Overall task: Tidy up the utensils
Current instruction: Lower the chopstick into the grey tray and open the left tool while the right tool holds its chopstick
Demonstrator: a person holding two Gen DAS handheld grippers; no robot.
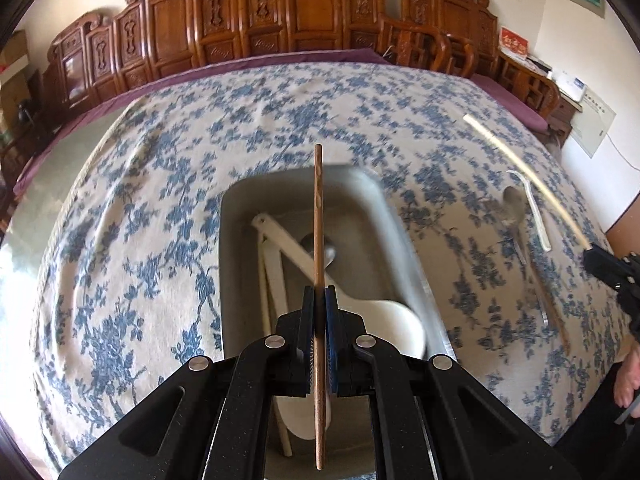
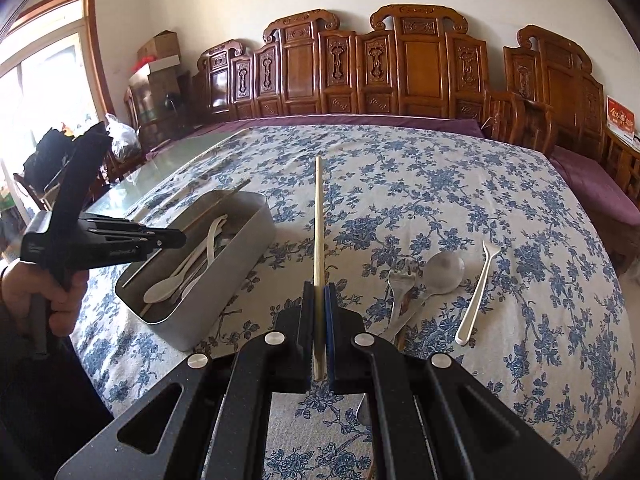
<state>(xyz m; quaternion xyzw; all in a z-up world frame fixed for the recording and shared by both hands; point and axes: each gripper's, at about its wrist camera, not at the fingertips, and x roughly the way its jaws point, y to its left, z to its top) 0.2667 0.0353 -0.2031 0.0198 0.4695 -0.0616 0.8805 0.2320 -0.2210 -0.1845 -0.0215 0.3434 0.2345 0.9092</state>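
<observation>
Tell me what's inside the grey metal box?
Inside the grey metal box lie white plastic spoons, a metal spoon and pale chopsticks. Whatever sits underneath them is covered.

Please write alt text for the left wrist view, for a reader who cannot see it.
The left gripper, shut on a brown chopstick, hangs above a grey metal box holding white utensils, on a blue floral tablecloth.

Bin on the left, loose cutlery on the right

The bin [image 2: 224, 280] sits on the bench [image 2: 460, 184] holding spoons [image 2: 160, 292]; right of it lie a fork [image 2: 398, 292], a spoon [image 2: 442, 270] touching it, and a second fork [image 2: 476, 292] farther right.
</observation>
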